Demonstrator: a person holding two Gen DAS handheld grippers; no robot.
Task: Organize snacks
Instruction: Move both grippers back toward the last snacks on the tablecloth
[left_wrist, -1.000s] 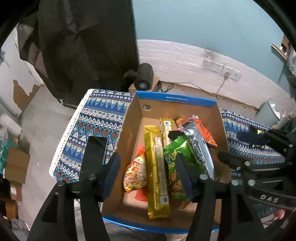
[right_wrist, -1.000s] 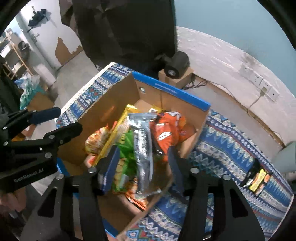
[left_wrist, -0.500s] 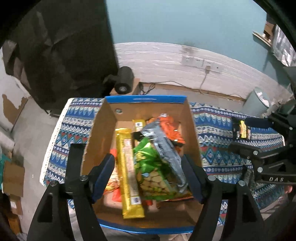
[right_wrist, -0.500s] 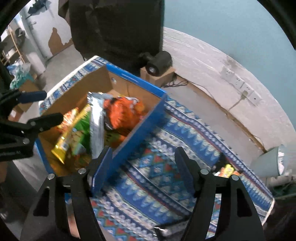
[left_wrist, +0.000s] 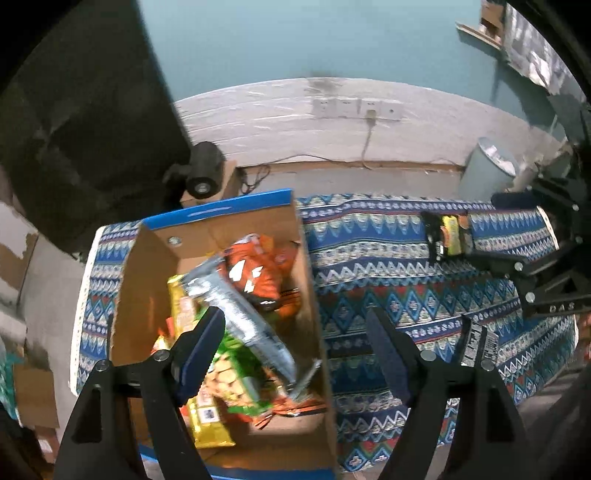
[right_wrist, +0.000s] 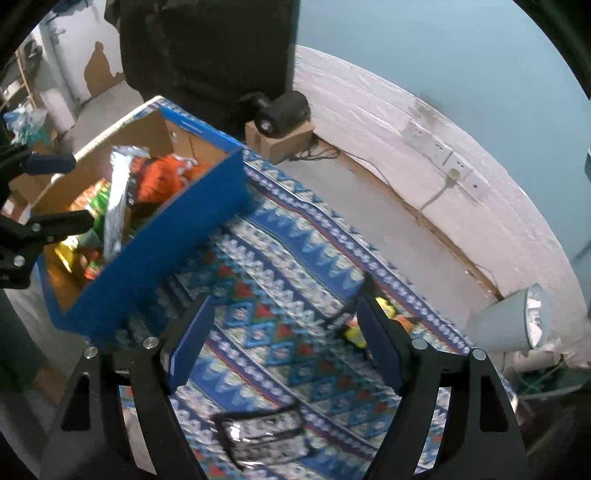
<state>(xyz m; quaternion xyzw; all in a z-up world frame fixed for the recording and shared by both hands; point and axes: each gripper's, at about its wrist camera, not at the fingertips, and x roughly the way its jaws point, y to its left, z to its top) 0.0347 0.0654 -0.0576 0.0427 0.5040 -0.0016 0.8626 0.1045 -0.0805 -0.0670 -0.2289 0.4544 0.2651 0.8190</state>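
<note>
A cardboard box with blue outer walls (left_wrist: 218, 212) (right_wrist: 166, 236) stands on the left of a patterned tablecloth (left_wrist: 369, 258) (right_wrist: 280, 295). It holds several snack packs: an orange bag (left_wrist: 255, 273) (right_wrist: 162, 177), a silver pack (left_wrist: 243, 317) (right_wrist: 116, 199), a green pack (left_wrist: 236, 376) and a yellow bar (left_wrist: 207, 417). A black-and-yellow pack (left_wrist: 447, 236) (right_wrist: 354, 332) lies on the cloth to the right. A black pack (left_wrist: 476, 343) (right_wrist: 262, 435) lies near the front edge. My left gripper (left_wrist: 295, 354) is open and empty over the box's right wall. My right gripper (right_wrist: 284, 339) is open and empty over the cloth.
A grey bin (left_wrist: 487, 166) (right_wrist: 509, 321) stands on the floor beyond the table's right end. A black device on a small carton (left_wrist: 203, 173) (right_wrist: 280, 110) sits behind the box. Wall sockets (left_wrist: 354, 109) with a cable are on the white wall.
Both grippers have swung right, away from the box and toward the cloth. The right gripper now faces the cloth and the loose packs. The snacks in the box have not moved.
</note>
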